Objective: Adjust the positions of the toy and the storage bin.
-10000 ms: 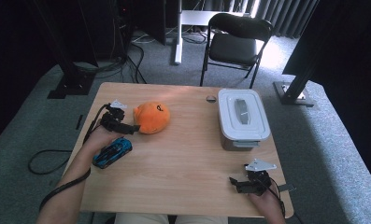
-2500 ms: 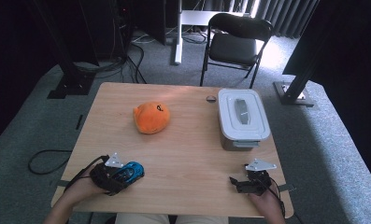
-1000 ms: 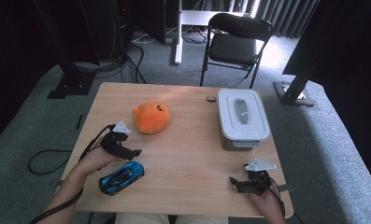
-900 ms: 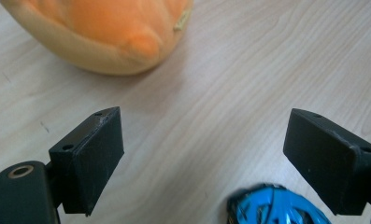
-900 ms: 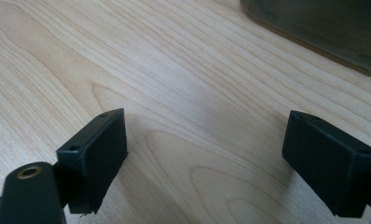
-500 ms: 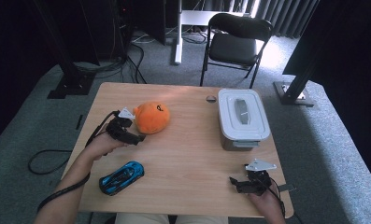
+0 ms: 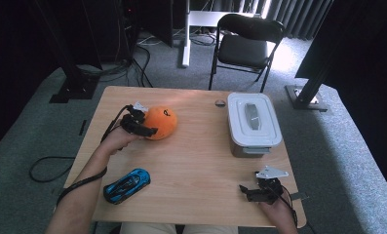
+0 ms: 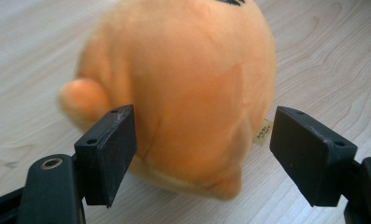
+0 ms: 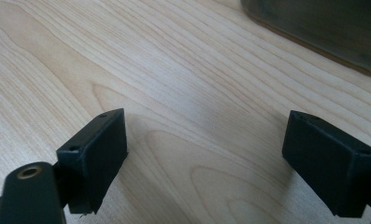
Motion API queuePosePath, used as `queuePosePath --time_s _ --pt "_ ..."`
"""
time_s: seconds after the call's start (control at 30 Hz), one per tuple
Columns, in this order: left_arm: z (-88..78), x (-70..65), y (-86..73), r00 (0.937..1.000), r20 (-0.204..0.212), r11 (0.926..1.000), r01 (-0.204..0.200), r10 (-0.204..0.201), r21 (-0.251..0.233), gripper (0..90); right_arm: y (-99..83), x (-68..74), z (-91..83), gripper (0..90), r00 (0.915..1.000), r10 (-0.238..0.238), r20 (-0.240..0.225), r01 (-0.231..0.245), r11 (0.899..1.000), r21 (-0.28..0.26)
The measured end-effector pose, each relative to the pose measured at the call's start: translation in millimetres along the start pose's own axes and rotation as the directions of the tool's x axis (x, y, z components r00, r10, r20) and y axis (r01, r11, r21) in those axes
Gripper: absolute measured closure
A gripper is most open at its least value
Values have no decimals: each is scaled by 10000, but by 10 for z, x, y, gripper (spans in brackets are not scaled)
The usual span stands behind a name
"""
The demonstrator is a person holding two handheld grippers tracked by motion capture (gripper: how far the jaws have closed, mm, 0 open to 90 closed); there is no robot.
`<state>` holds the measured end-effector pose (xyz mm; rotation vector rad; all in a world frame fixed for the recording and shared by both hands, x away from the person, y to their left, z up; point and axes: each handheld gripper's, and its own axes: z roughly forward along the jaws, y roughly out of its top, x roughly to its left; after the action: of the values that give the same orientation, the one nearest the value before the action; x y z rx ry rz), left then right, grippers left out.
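The left gripper [image 7: 147, 130] is sitting at the orange plush toy [image 7: 160, 122] on the far left part of the table [image 7: 196, 161], and its jaws have just been closing around the toy: in the left gripper view the plush [image 8: 178, 88] is lying between the two black pads, the left pad seeming to brush the fabric while the right pad is standing a little clear, so nothing is being squeezed yet. The toy is looking light, soft and squashy, with a fuzzy cover that should give good friction; it is likely to dent under the pads rather than slip, and there is little risk of damage. The round body is the sensible place to hold, across its middle, rather than the small nub [image 8: 78, 95] or the sewn tag [image 8: 262, 132], which would let it dangle. The right gripper [image 7: 252, 191] is resting near the front right edge, its jaws spread wide over bare wood [image 9: 188, 140] and holding nothing. A blue toy car [image 7: 126, 185] and a lidded white box [image 7: 252, 122] are lying well apart from the plush.
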<state>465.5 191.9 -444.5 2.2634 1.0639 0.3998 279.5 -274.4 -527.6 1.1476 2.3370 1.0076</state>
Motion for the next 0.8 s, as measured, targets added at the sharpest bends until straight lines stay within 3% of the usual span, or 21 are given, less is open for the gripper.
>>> queuePosePath --time_s 0.07,0.1,0.13,0.23,0.3,0.33,0.53,0.8 --pt "72 -17 -7 9995 -267 9996 -163 169 228 253 0 -1 1 136 10000 -24 -11 24 10000 -6" --pt "106 -26 -13 9980 -610 9992 -140 163 383 279 0 0 1 136 10000 -30 -13 30 10000 -10" --pt "130 -20 -20 9974 -687 9985 -175 211 525 337 0 0 1 136 10000 -29 -15 29 10000 -8" --pt "128 2 -24 9985 -542 9986 -17 46 531 399 0 -1 1 136 10000 -33 -15 33 10000 -11" --pt "124 -21 -16 9971 -664 9973 -316 360 658 434 0 0 1 136 10000 -28 -15 28 10000 -10" --pt "121 -35 -8 9970 -713 9972 -265 315 695 456 0 0 1 136 10000 -28 -15 28 10000 -7" --pt "66 -75 3 9959 -780 9983 -419 450 405 646 0 -1 1 136 10000 -27 -13 27 10000 -7" --pt "-134 -25 -136 9956 -824 9990 -438 437 2 726 0 -1 1 135 10000 -20 -13 20 10000 -5"
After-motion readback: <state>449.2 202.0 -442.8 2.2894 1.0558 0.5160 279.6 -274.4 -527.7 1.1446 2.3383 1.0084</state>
